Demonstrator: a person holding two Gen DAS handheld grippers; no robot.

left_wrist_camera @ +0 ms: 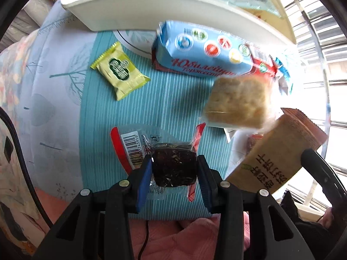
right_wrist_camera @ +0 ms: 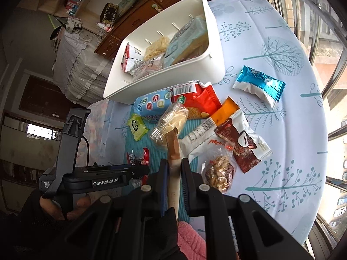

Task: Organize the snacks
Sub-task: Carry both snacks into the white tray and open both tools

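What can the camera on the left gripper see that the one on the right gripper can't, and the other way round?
Only the left wrist view shows the dark snack bar face on, pinched between the left gripper pads, barcode readable.

Only the right wrist view shows the blue foil packet, the brown-and-white wrapper, the inside of the white bin and the room behind.

Both show the green packet, the blue biscuit pack and the tan packet clamped in the right gripper.
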